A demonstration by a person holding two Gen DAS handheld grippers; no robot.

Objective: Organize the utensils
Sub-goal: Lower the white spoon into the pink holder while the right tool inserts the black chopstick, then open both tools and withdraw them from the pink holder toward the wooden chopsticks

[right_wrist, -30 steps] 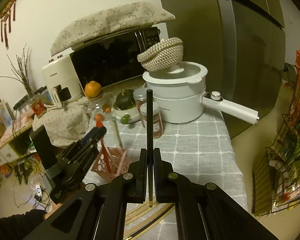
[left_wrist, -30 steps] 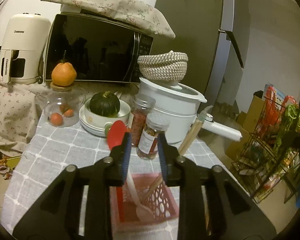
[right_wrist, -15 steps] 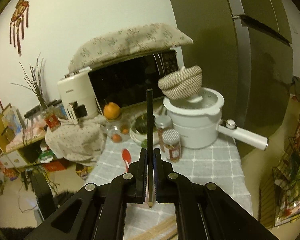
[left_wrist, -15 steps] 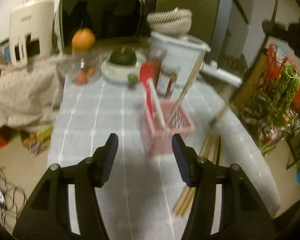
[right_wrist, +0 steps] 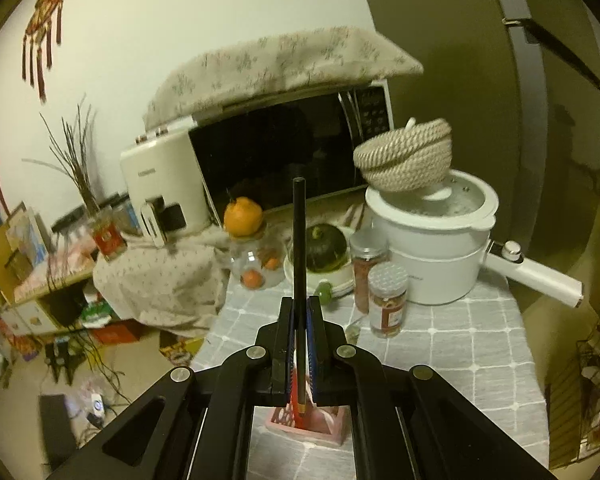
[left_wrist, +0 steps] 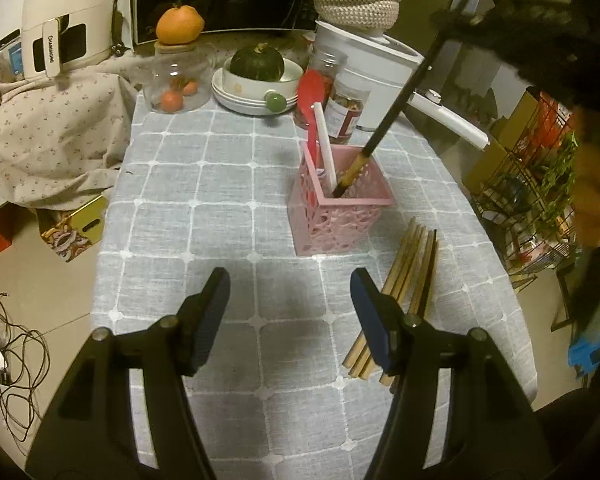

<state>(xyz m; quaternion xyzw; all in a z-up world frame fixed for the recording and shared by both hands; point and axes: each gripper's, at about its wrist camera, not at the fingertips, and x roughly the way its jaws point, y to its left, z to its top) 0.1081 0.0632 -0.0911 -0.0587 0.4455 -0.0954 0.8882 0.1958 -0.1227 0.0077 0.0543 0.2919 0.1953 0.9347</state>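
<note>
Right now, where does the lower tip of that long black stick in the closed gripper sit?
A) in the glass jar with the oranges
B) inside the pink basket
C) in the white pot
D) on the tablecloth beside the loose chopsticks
B: the black chopstick slants down from the right gripper, and its tip is inside the pink basket, next to the red and white utensils.

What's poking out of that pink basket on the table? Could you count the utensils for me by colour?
Red spoon: 1
White utensil: 1
Black chopstick, lower end inside, upper part held by the right gripper: 1
Total showing in the pink basket: 3
</note>
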